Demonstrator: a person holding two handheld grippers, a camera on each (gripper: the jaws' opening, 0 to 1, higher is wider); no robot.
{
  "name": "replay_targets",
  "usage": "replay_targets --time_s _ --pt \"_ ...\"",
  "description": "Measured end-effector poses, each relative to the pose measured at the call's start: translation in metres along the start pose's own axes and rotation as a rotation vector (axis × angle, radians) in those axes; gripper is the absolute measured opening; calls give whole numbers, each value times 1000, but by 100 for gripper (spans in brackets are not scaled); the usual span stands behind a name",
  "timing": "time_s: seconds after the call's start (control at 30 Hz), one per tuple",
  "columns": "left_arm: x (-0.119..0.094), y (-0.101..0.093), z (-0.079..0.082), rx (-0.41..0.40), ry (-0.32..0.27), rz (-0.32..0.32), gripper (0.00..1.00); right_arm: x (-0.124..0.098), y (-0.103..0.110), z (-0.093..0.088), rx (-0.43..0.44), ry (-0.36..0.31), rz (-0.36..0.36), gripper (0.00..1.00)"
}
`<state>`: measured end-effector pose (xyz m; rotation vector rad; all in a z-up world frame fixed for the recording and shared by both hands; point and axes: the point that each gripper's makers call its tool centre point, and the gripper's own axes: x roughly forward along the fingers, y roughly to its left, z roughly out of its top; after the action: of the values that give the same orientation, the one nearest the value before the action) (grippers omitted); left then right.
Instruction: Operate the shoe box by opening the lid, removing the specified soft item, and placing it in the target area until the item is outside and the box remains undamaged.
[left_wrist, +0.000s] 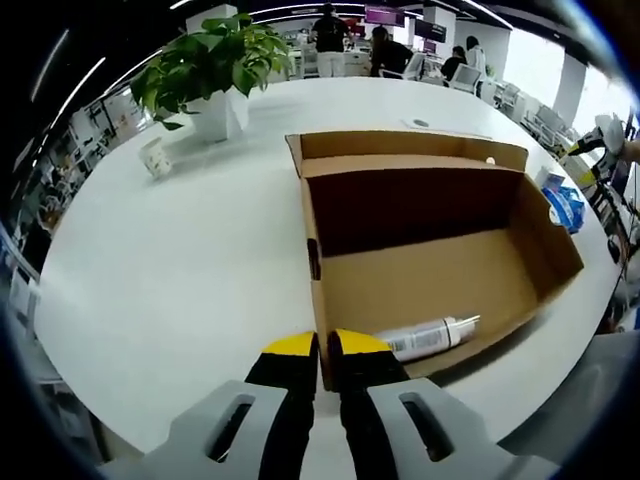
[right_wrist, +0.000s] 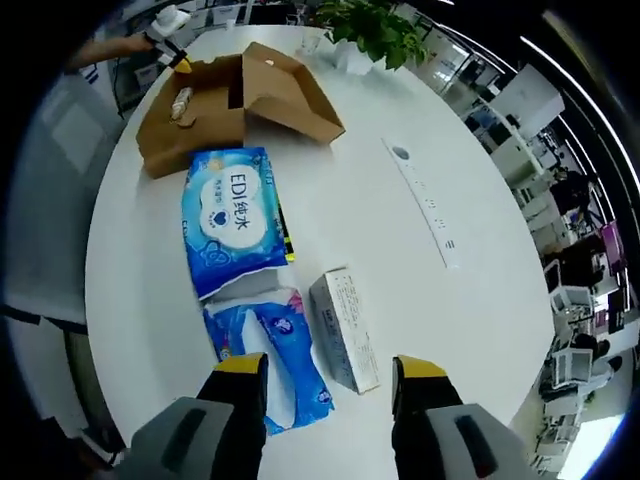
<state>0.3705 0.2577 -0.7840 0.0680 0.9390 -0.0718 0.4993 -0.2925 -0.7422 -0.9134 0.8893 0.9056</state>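
The box lies open on the white tabletop, lid folded back at 12 o'clock, undamaged as far as shows. Inside, only a white tube at 5 o'clock. The left claw pinches the box's near wall. The soft blue packs already lie outside, beside a small carton; the right claw hangs spread above them. Removal looks done.

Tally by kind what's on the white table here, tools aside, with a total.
Cardboard shoe box: 1
White tube in the box: 1
Blue soft packs: 2
Small white carton: 1
Potted plant: 1
Paper cup: 1
Total: 7
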Motion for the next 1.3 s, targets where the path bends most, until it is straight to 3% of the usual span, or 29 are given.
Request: replay_targets --time_s 0.5,0.73,1.03,1.3 --pt "-13 -6 10 97 1 -73 14 -27 63 37 172 -146 30 65" --pt "-15 -12 20 190 1 -112 22 -38 93 46 198 -182 28 71" --pt "-18 -15 29 261 -15 -129 23 -45 119 53 272 -229 7 79" --pt "-21 -34 35 340 -2 -238 22 -48 139 63 378 -298 -30 87"
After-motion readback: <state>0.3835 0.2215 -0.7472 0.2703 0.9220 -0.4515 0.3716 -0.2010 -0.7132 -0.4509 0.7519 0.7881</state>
